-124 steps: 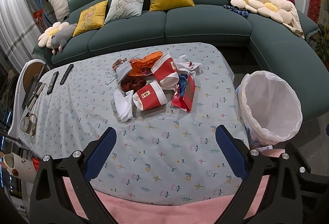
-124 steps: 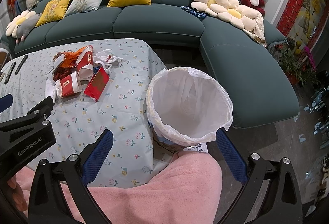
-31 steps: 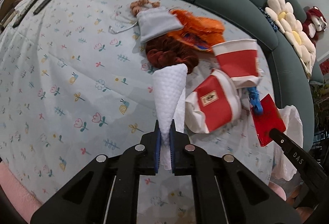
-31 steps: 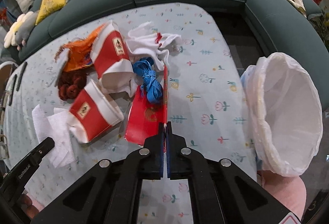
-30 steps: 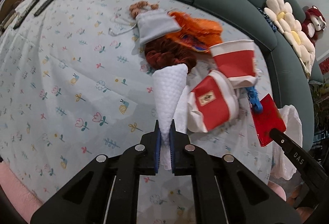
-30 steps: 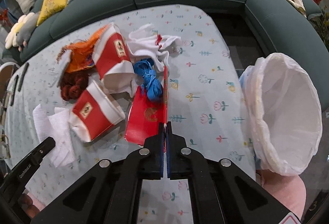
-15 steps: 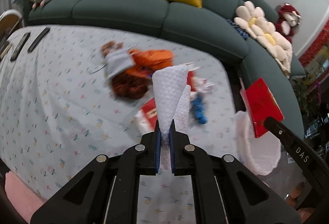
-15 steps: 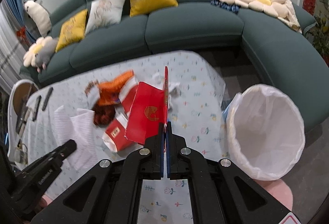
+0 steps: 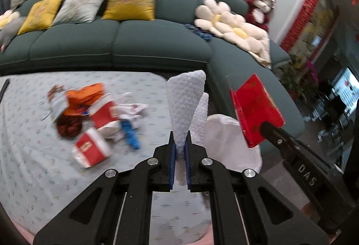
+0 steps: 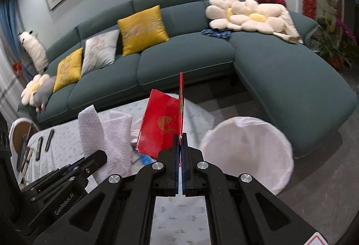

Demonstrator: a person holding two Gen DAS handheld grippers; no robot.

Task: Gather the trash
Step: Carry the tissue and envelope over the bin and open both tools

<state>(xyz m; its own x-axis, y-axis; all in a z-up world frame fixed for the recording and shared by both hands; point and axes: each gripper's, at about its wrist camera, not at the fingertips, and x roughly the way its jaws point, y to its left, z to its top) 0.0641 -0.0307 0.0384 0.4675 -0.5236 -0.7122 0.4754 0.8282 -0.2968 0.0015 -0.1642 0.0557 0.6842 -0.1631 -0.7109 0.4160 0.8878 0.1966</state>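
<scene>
Pinching a folded white paper towel (image 9: 187, 101) upright: left gripper (image 9: 179, 150), blue pads pressed on its lower end, raised over the near edge of the floral tablecloth (image 9: 29, 155). Clamping a red envelope (image 10: 160, 127) by its edge: right gripper (image 10: 180, 146), jaws pressed together. Standing right of the table: white-lined trash bin (image 10: 246, 150). Lying far left on the cloth: red-and-white paper cups (image 9: 92, 150), orange wrapper (image 9: 85, 95), blue ribbon (image 9: 131, 135).
</scene>
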